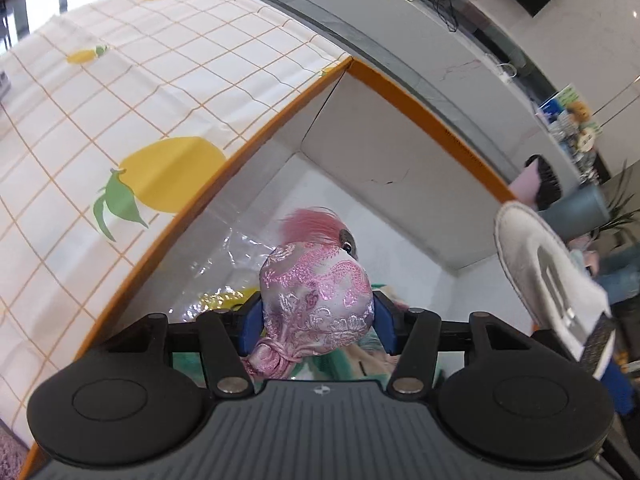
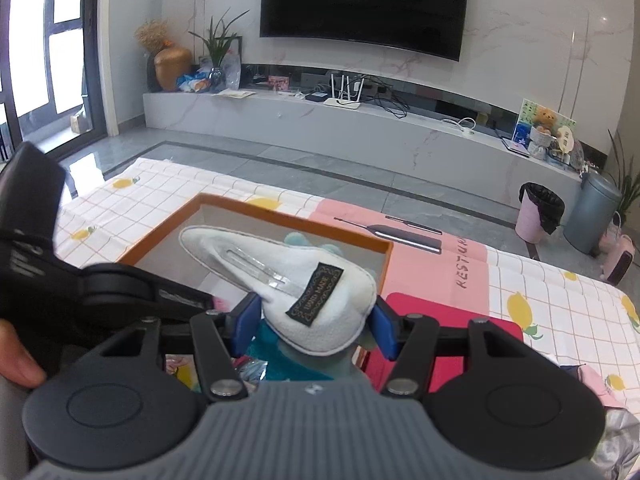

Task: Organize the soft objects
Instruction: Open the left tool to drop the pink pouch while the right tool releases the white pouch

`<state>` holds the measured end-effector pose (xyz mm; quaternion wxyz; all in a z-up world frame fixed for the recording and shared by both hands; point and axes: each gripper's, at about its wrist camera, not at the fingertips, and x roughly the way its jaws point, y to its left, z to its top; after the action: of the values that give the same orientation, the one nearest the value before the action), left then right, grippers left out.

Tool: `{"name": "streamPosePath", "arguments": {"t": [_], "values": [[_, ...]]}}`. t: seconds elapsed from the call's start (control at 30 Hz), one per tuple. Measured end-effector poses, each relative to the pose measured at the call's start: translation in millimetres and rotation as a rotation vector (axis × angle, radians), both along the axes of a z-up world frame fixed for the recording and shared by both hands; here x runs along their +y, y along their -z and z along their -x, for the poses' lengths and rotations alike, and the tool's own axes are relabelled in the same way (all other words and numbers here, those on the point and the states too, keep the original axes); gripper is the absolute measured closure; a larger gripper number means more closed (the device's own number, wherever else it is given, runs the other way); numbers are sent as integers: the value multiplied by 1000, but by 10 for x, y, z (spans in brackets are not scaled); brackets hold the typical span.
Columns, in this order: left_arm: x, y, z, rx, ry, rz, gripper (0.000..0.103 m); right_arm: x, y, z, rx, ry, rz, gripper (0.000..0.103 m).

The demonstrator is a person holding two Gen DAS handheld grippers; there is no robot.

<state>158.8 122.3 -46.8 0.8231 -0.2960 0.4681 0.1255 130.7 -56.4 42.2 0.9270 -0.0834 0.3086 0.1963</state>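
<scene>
My left gripper [image 1: 318,320] is shut on a pink brocade sachet [image 1: 316,300] with a pink tassel, held over the orange-rimmed white box [image 1: 400,168]. My right gripper [image 2: 314,326] is shut on a white plush hair clip [image 2: 288,276] with a black label, held above the same box [image 2: 248,210]. The clip also shows at the right edge of the left wrist view [image 1: 548,276]. Inside the box lie a teal plush toy [image 2: 304,240] and crinkled clear plastic [image 1: 216,276].
The box sits on a lemon-print checked cloth [image 1: 120,128]. A pink mat [image 2: 440,252] and a red item [image 2: 452,312] lie to the box's right. The left gripper's body [image 2: 60,280] crosses the right wrist view. A TV cabinet [image 2: 360,128] and bins [image 2: 540,212] stand beyond.
</scene>
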Motion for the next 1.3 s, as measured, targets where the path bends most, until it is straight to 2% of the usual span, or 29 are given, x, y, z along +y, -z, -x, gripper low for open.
{"name": "streamPosePath", "arguments": {"t": [0.13, 0.23, 0.4, 0.53, 0.67, 0.73, 0.83, 0.97, 1.03, 1.17, 1.3], "values": [[-92, -53, 25, 6, -11, -105, 32, 6, 38, 18, 4, 0, 8, 45], [-73, -72, 58, -9, -31, -53, 19, 0, 31, -7, 6, 5, 10, 45], [-49, -175, 89, -12, -30, -25, 17, 28, 39, -29, 6, 9, 25, 45], [-73, -370, 151, -56, 59, -34, 17, 49, 46, -31, 6, 8, 30, 45], [-83, -677, 184, -164, 307, -40, 17, 55, 50, -10, 15, -15, 36, 45], [-60, -805, 240, -203, 342, -76, 17, 67, 66, -1, 37, -48, 44, 45], [-12, -905, 294, -232, 345, -165, 17, 122, 118, 9, 88, -107, 36, 45], [26, -867, 277, -201, 310, -246, 17, 273, 255, 24, 153, -182, 104, 45], [59, -826, 254, -172, 290, -233, 17, 341, 340, 52, 188, -235, 139, 45], [168, -777, 237, -156, 268, -158, 17, 460, 471, 109, 247, -325, 199, 44], [156, -806, 237, -163, 281, -182, 17, 557, 549, 194, 231, -346, 317, 44]]}}
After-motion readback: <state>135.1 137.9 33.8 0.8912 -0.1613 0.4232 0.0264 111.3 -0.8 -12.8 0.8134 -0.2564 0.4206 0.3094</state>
